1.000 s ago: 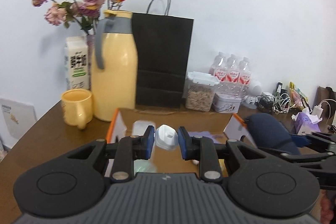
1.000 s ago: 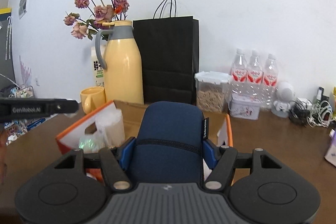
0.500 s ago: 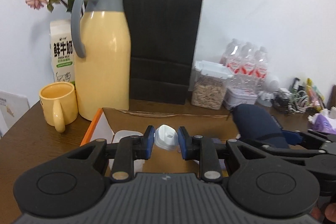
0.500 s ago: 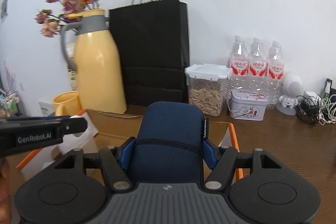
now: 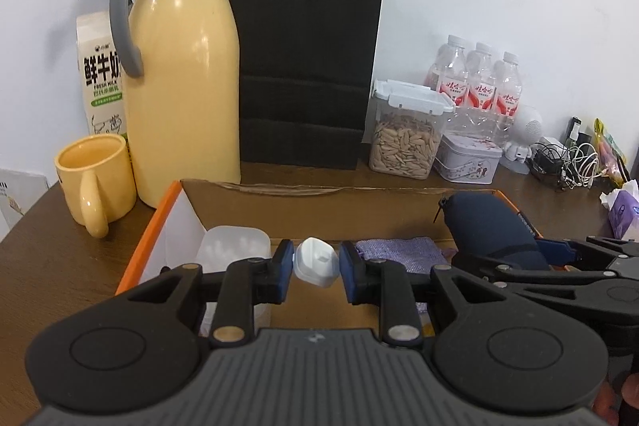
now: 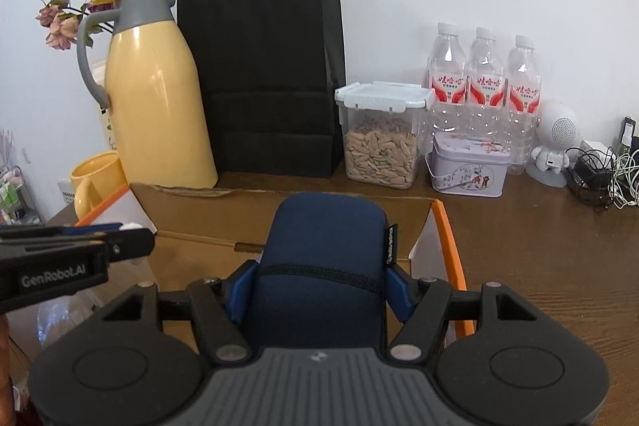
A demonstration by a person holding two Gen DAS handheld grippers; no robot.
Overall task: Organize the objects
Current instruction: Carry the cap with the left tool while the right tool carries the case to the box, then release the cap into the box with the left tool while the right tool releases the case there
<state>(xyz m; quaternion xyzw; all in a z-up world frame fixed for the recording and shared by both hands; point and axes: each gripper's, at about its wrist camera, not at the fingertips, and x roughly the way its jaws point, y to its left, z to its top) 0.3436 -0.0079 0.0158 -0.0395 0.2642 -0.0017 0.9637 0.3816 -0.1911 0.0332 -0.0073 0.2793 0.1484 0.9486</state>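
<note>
An open cardboard box [image 5: 279,204] with orange edges lies in front of me on the brown table. Over its middle my left gripper [image 5: 316,258] still grips a small white plastic piece [image 5: 315,268] while its jaws are opening slightly. To the right, my right gripper [image 6: 321,286] is shut on a navy blue fabric pouch [image 6: 327,234], which hangs over the box's right end [image 6: 447,226]. The pouch [image 5: 487,226] also shows in the left wrist view. In the box lie a translucent white tub [image 5: 231,246] and a purple cloth [image 5: 399,250].
Behind the box stand a yellow mug [image 5: 96,178], a yellow thermos jug [image 5: 183,86], a milk carton [image 5: 100,74], a black paper bag [image 5: 303,58], a seed container [image 5: 403,142], a tin [image 5: 467,158] and three water bottles [image 5: 479,86]. Cables [image 5: 567,162] lie far right.
Both grippers have moved forward and down over the box, each with its object still between the jaws. The jug, bag and bottles now look nearer.
</note>
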